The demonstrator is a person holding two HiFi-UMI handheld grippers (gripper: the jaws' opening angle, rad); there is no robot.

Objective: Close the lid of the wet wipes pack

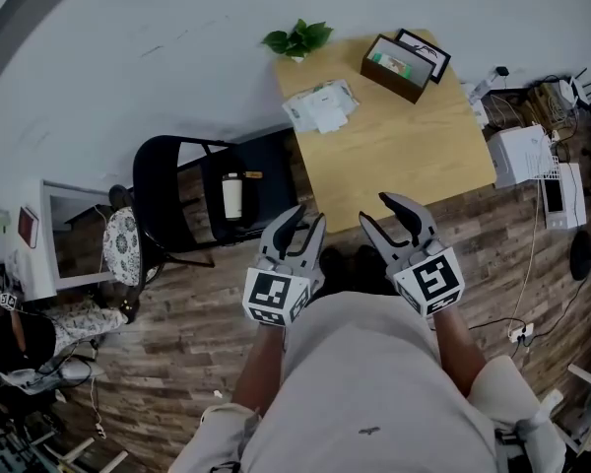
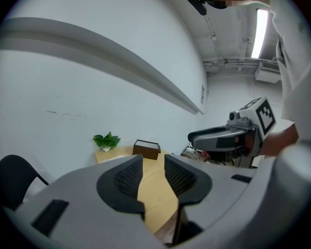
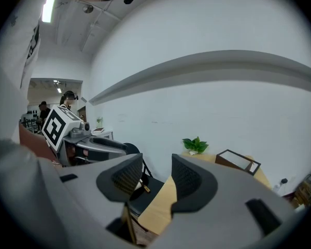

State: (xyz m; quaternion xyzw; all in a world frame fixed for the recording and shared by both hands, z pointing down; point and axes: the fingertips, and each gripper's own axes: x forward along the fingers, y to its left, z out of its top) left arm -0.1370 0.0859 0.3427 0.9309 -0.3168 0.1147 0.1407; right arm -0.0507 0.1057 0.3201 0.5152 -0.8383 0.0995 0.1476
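Wipes first: the wet wipes pack [image 1: 320,104] lies flat on the table [image 1: 394,166] near its far left corner, just in front of the plant [image 1: 297,38] that stands on that corner. From the head view we cannot tell whether its lid is up or down; the pack shows only as a pale, rumpled shape. Along the far edge, toward the right corner, sits a dark box [image 1: 404,64] with a framed top, well apart from the pack. Both grippers hang short of the table's near edge, over the wooden floor [image 1: 177,363] and close to our body, well away from the pack. Our left gripper [image 1: 302,227] has its jaws parted with a clear gap. Its own view shows only the tabletop through that gap, so it holds nothing. Our right gripper [image 1: 386,217] has its jaws spread a little wider, with only the table's near left corner and the chair seat showing between them; it too is empty. The two grippers are side by side, not touching, both pointing toward the table and tipped slightly down. Left of the table stands a black chair [image 1: 167,190] with a pale bottle [image 1: 233,195] lying on its seat.
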